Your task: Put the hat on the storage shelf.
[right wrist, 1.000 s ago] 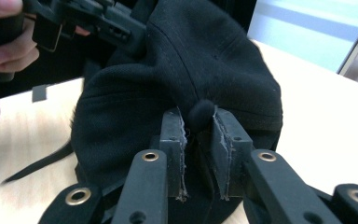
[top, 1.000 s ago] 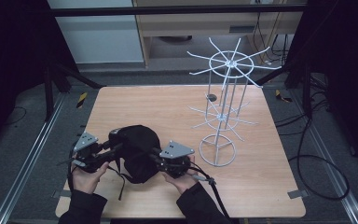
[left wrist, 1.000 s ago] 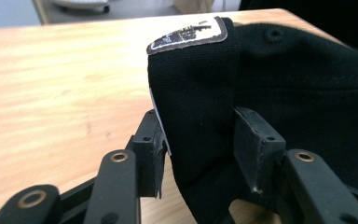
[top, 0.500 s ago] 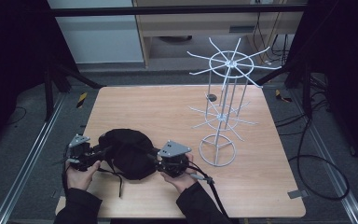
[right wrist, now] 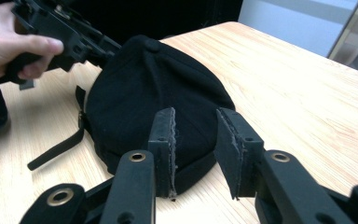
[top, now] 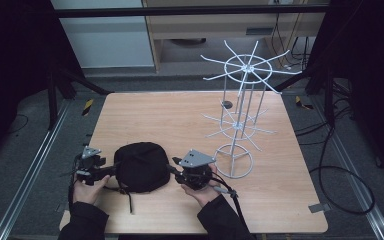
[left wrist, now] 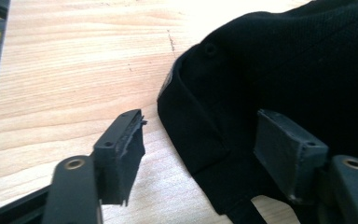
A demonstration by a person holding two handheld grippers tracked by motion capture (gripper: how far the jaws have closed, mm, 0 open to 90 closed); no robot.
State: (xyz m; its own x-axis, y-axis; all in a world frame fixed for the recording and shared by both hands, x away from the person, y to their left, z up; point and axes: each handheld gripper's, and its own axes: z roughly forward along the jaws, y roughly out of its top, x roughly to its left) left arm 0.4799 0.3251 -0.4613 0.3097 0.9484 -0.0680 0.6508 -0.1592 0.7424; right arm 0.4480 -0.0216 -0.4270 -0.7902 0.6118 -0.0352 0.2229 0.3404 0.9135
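A black cap (top: 141,166) lies on the wooden table (top: 180,120) near its front edge, and also appears as the dark cap (left wrist: 284,70) and the rounded cap (right wrist: 154,93) in the two gripper views. My left gripper (top: 106,171) is at the cap's left side. In the left gripper view the left gripper (left wrist: 205,154) stands wide open with the cap's rim reaching in between its jaws. My right gripper (top: 176,172) is at the cap's right side. Seen along its own jaws, the right gripper (right wrist: 196,151) is open, with the cap's rim just at its tips.
A white wire rack (top: 240,115) with spoke arms on two tiers stands on the right half of the table. The cap's black strap (right wrist: 56,149) trails onto the wood toward the front edge. Dark floor and metal rails surround the table.
The cap now sits lower and flatter on the table than a second ago. The left gripper shifted slightly left and back; the right gripper has barely moved.
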